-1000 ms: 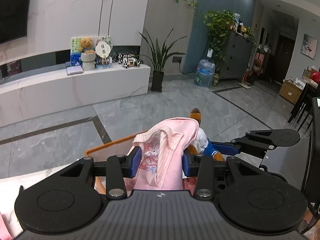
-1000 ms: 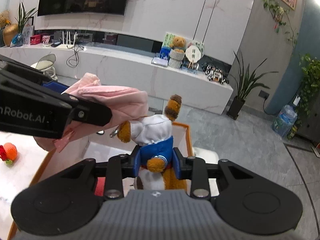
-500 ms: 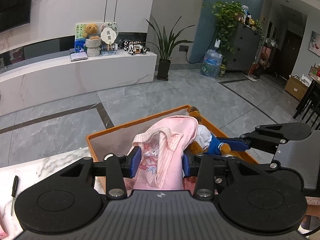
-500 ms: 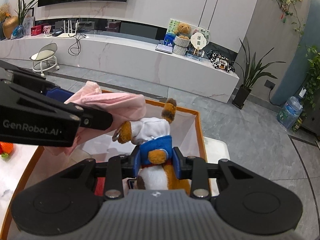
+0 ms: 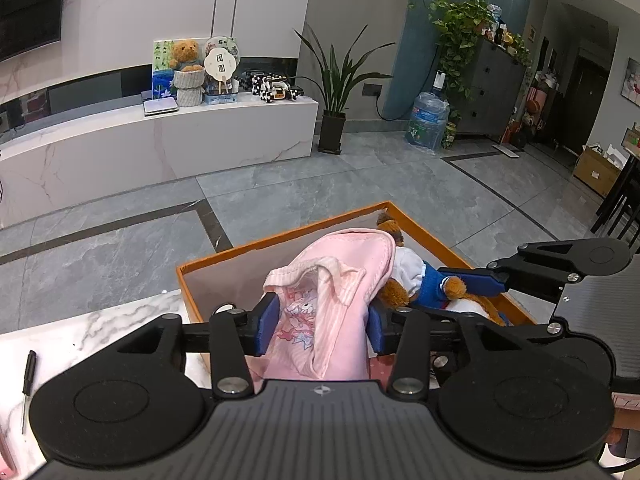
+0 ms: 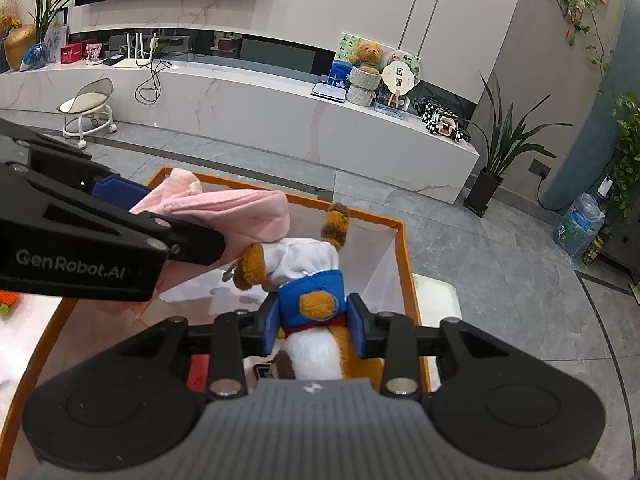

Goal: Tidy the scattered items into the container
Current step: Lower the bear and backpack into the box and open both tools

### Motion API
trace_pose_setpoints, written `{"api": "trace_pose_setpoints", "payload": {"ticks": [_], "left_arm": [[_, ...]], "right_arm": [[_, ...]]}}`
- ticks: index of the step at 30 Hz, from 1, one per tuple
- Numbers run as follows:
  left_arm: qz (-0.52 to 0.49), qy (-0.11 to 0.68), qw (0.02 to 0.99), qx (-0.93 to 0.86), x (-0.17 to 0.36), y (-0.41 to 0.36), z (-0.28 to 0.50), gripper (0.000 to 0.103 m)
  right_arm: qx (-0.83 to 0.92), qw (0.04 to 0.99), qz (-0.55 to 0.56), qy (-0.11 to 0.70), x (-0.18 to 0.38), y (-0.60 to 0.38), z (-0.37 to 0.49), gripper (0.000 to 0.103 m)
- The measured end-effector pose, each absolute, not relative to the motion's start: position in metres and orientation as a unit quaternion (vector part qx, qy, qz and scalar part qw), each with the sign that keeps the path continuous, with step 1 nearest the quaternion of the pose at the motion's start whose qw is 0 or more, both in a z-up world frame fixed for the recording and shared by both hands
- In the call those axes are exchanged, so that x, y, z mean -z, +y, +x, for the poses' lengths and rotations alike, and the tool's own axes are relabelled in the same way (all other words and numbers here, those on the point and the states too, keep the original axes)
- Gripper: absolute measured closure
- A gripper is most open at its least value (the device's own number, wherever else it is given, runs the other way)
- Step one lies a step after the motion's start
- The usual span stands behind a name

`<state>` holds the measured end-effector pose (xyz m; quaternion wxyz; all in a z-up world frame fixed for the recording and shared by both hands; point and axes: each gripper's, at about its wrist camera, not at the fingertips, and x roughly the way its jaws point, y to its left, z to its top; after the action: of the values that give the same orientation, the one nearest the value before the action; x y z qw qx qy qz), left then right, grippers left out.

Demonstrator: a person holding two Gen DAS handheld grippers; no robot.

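My left gripper (image 5: 320, 320) holds a pink child's garment (image 5: 332, 280) over the orange box (image 5: 280, 240). Its jaws are opening, and the blue pads still touch the cloth on both sides. Beside it on the right, my right gripper (image 6: 314, 322) holds a brown plush toy in a white and blue outfit (image 6: 304, 256) over the same box (image 6: 404, 264). Those jaws are opening too, with the toy's blue vest still between the pads. The garment (image 6: 240, 212) rests against the toy's arm. In the left wrist view the plush toy (image 5: 408, 268) lies just right of the garment.
The box stands on a white marble table (image 5: 100, 328) at its far edge, with grey tiled floor beyond. A small screwdriver (image 5: 28, 384) lies on the table to the left. An orange toy (image 6: 8, 300) sits left of the box. A red item (image 6: 198, 372) lies inside the box.
Both grippers have sunk lower over the box, so more of its rim and inside shows. Each pair of jaws stands slightly wider than before.
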<state>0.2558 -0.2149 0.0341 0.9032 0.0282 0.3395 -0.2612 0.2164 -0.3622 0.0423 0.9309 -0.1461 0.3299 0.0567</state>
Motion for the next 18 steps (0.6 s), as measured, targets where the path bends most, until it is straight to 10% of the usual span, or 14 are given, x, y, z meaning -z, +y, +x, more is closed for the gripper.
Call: {"api": "trace_pose_setpoints", "payload": {"ticks": [18], "left_arm": [[0.046, 0.322, 0.911, 0.251, -0.052, -0.216, 0.248, 0.034]], "right_arm": [[-0.059, 0.938, -0.147, 0.308, -0.055, -0.36, 0.211, 0.049]]}}
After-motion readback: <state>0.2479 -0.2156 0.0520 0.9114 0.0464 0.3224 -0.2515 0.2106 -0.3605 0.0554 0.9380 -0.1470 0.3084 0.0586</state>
